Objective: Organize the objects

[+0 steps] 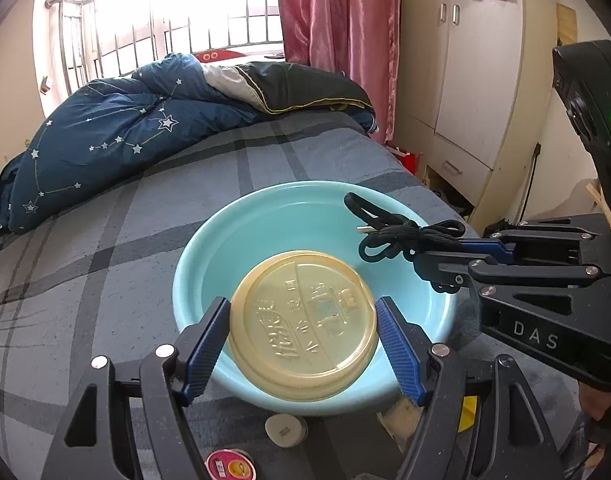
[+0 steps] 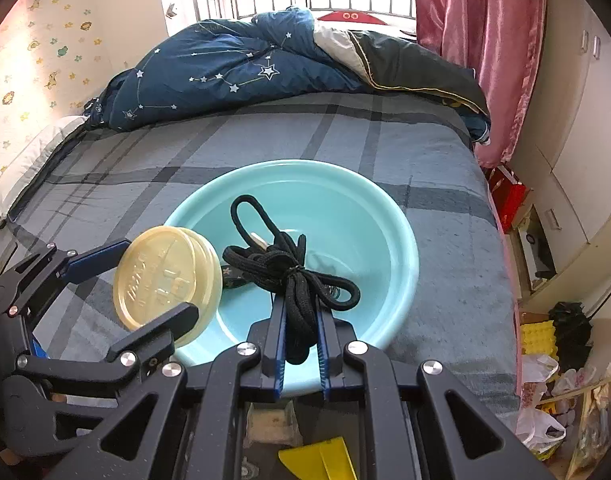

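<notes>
While jaws grip, two lids (image 2: 167,282), one cord (image 2: 293,280), one basin (image 2: 401,248)

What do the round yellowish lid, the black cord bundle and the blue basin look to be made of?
Lid: translucent moulded plastic, with raised characters and a semi-gloss sheen. Cord bundle: braided fabric sheath, matte and visibly woven; the core is hidden. Basin: probably smooth glossy plastic, uniform pale blue with soft highlights.
</notes>
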`<action>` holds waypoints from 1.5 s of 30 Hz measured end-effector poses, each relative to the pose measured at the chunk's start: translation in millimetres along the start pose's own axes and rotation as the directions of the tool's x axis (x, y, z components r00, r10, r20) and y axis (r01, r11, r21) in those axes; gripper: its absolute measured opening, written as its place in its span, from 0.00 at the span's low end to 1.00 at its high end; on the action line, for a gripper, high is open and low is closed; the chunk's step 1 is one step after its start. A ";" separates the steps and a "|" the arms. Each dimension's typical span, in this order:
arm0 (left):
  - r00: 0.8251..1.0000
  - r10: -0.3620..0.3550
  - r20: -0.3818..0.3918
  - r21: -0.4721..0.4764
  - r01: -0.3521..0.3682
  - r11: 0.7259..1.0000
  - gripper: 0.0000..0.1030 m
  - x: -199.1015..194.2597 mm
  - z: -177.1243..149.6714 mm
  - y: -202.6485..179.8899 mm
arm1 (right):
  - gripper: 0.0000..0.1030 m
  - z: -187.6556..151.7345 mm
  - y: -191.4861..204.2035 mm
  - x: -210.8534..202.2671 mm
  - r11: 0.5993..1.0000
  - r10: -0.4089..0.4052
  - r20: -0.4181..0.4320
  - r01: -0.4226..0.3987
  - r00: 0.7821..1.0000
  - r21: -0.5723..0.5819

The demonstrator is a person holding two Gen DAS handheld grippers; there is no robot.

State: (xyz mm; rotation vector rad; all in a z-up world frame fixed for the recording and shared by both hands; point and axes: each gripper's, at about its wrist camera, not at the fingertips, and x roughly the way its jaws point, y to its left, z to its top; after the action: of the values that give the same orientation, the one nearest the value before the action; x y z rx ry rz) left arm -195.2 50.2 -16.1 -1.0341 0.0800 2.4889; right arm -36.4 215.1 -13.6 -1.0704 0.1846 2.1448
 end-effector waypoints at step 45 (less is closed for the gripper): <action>0.986 0.007 -0.167 0.018 -0.004 1.000 0.76 104.5 -6.9 15.4 | 0.13 20.6 -17.0 111.6 0.999 0.034 -0.134 -0.029 0.990 0.036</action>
State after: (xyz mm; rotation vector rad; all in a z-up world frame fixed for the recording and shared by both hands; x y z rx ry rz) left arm -262.2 74.1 -94.5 -1.2355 0.1560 2.3969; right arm -82.5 296.4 -80.2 -1.2002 0.3020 2.0904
